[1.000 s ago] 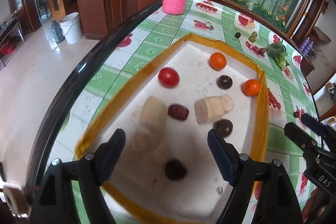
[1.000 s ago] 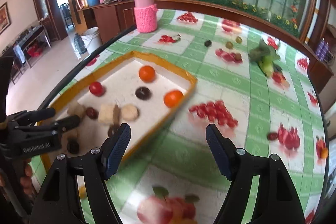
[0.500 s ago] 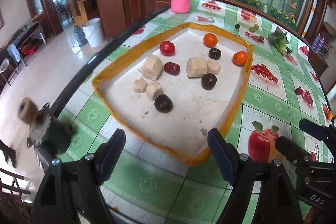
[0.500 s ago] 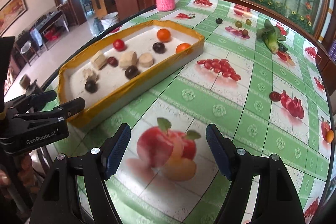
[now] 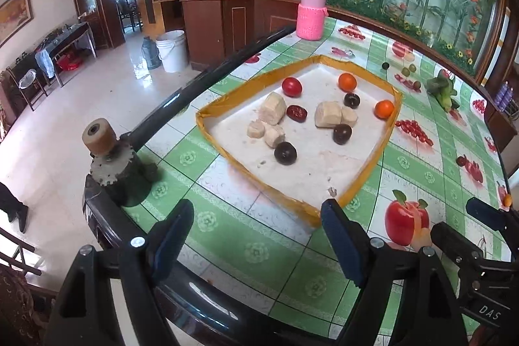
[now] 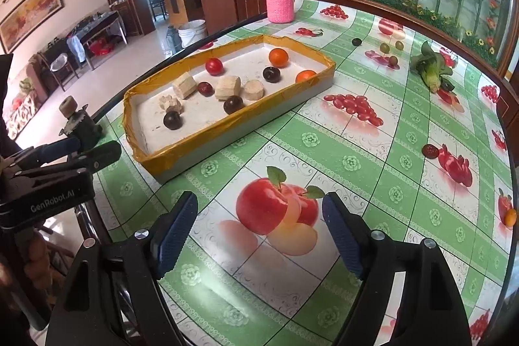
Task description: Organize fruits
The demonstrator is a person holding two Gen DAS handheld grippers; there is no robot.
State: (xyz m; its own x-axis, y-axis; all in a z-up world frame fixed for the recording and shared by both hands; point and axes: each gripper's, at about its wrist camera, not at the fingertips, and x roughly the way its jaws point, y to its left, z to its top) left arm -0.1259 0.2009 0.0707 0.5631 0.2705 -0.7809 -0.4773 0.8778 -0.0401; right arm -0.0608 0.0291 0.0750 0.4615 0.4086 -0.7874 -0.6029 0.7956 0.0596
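The yellow-rimmed tray of fruits lies on the desk, its long axis running away from the near edge toward the pink bottle. The left gripper and right gripper hover at the near edge, jaws spread, gripping nothing.

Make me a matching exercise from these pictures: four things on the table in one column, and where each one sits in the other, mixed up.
Things:
1. red tomato
2. pink jar
3. leafy greens
4. dark red fruit

Places:
A. far end of the table, beyond the tray
B. loose on the cloth at the right, near the table edge
C. inside the tray
D. far right, by the glass

Pairs: 1-C, 2-A, 3-D, 4-B
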